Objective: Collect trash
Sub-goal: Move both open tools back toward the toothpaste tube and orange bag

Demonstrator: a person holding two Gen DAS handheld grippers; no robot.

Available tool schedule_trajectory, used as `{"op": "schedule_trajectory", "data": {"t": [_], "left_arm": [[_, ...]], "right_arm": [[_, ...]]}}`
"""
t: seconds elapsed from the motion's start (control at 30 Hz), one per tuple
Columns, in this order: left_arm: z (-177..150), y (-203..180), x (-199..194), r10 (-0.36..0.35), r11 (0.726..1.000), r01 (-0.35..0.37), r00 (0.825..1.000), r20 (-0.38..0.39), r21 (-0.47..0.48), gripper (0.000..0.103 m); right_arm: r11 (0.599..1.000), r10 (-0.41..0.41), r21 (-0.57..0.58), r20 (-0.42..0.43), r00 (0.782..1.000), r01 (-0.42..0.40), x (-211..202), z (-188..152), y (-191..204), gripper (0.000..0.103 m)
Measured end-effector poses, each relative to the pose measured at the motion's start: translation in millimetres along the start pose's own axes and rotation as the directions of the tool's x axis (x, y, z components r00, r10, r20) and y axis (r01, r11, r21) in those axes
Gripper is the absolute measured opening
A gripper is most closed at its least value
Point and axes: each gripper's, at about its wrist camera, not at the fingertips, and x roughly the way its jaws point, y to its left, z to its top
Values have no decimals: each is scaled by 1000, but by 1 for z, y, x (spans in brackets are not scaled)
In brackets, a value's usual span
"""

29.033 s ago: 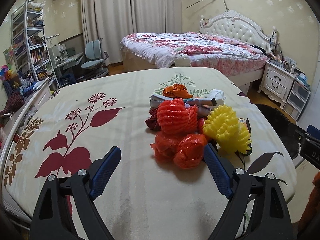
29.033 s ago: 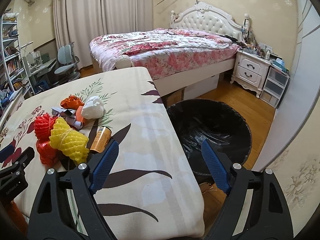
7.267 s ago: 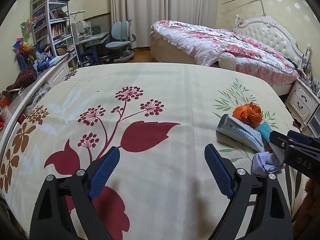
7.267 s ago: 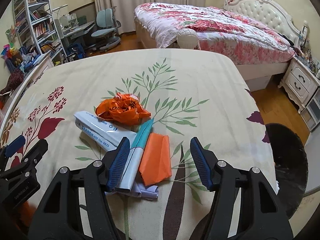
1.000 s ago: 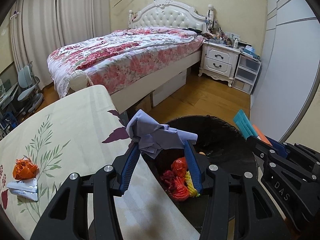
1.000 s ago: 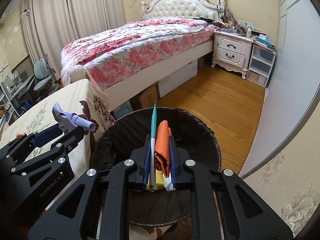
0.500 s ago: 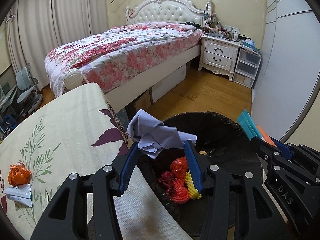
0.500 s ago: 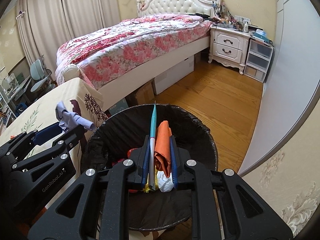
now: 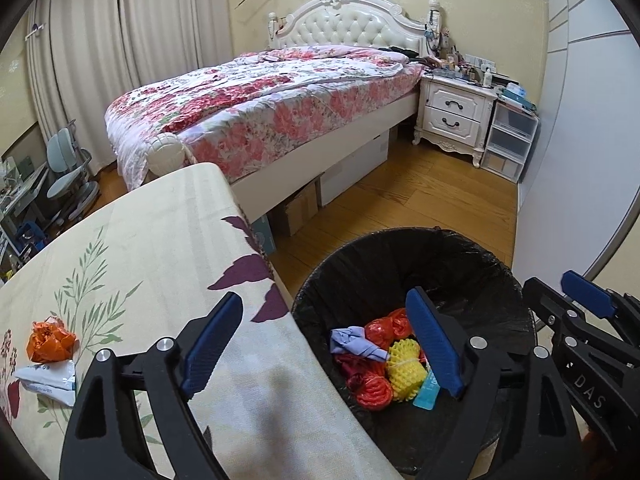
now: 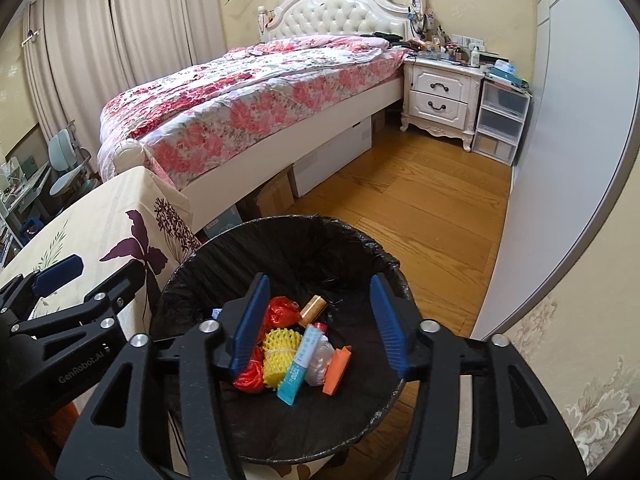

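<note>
I held both tools over the black-lined trash bin [image 10: 372, 256], which stood on the wooden floor [image 10: 420, 200] against the corner of the desk [image 9: 152, 248]. My left hand-held gripper [image 9: 324, 340] was released, its two blue pads spread wide with nothing between them, one over the desk edge and one over the bin. My right hand-held gripper [image 10: 320, 320] was likewise released and empty, both pads hanging above the bin's mouth.

Inside the bin, the right wrist view showed one yellow foam net [image 10: 278, 350], one teal tube [image 10: 300, 364], one folded orange paper [image 10: 338, 366], one whitish wad [image 10: 318, 360], one brown can [image 10: 313, 305] and two red pieces, a red bag [image 10: 282, 312] and a red net [image 10: 248, 378]. The left wrist view added one crumpled lilac paper [image 9: 356, 342] lying on top of the red items.

Two pieces of trash lay on the desk, touching each other: one crumpled orange bag [image 9: 50, 340] and one white wrapper [image 9: 48, 378] just below it.

One bed [image 9: 260, 100] with a floral quilt and one white nightstand [image 9: 456, 116] stood beyond.
</note>
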Motion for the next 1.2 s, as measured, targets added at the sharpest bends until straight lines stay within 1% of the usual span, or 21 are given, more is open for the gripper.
{"op": "schedule_trajectory", "data": {"t": [0.07, 0.17, 0.37, 0.63, 0.7, 0.87, 0.97, 1.1, 1.2], "left_arm": [[0, 3, -3, 12, 1000, -12, 1000, 6, -4, 85], [-3, 9, -10, 35, 999, -35, 999, 12, -4, 86], [-15, 34, -25, 92, 996, -91, 996, 4, -22, 86], [-32, 77, -42, 166, 982, -166, 986, -13, -88, 86], [-37, 89, -46, 184, 977, -185, 983, -19, -107, 86], [-49, 120, -50, 231, 958, -237, 972, -53, -159, 86], [-58, 143, -49, 279, 935, -292, 956, -92, -200, 86], [-68, 170, -44, 306, 908, -335, 940, -151, -249, 86], [-74, 188, -41, 307, 893, -352, 932, -193, -280, 86]], "right_arm": [[1000, -11, -7, 11, 1000, 11, -3, -1, 1, 62], [1000, -13, -6, 13, 1000, 13, -6, 0, 3, 71], [1000, 17, -23, 15, 1000, -17, -12, -3, 17, 72], [994, 90, -64, -12, 996, -91, -13, -10, 59, 72], [990, 114, -75, -22, 993, -115, -13, -12, 72, 77], [980, 158, -116, -36, 987, -161, -16, -17, 103, 77], [971, 187, -141, -47, 981, -192, -18, -20, 122, 77], [959, 218, -170, -63, 974, -226, -20, -24, 143, 77], [951, 232, -191, -75, 970, -242, -20, -26, 156, 77]]}}
